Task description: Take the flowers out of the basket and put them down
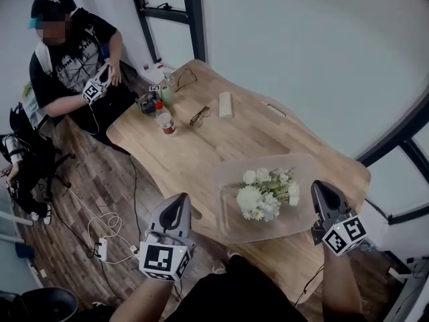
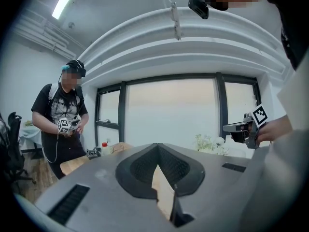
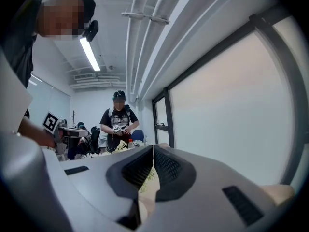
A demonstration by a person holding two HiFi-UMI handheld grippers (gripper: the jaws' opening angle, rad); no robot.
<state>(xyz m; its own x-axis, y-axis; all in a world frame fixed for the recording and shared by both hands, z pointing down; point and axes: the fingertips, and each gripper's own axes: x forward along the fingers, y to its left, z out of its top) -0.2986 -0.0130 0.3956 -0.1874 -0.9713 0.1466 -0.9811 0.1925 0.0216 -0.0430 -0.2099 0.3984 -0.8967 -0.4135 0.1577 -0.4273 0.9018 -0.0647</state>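
A bunch of white flowers (image 1: 267, 193) with green leaves lies inside a translucent basket (image 1: 228, 210) on the near end of the wooden table (image 1: 201, 149). My left gripper (image 1: 179, 201) hovers just left of the basket at the table's edge, its jaws shut and empty. My right gripper (image 1: 321, 189) is at the basket's right side, also shut with nothing in it. In the left gripper view the shut left gripper (image 2: 157, 147) points across toward the flowers (image 2: 210, 143) and the other gripper (image 2: 244, 128). In the right gripper view the right gripper (image 3: 153, 148) shows closed jaws.
A second person (image 1: 70, 62) stands at the table's far left corner holding grippers. A red-capped bottle (image 1: 165, 122), glasses (image 1: 199, 117), a white block (image 1: 226, 104) and small clutter sit at the far end. Cables and a power strip (image 1: 102, 248) lie on the floor at left.
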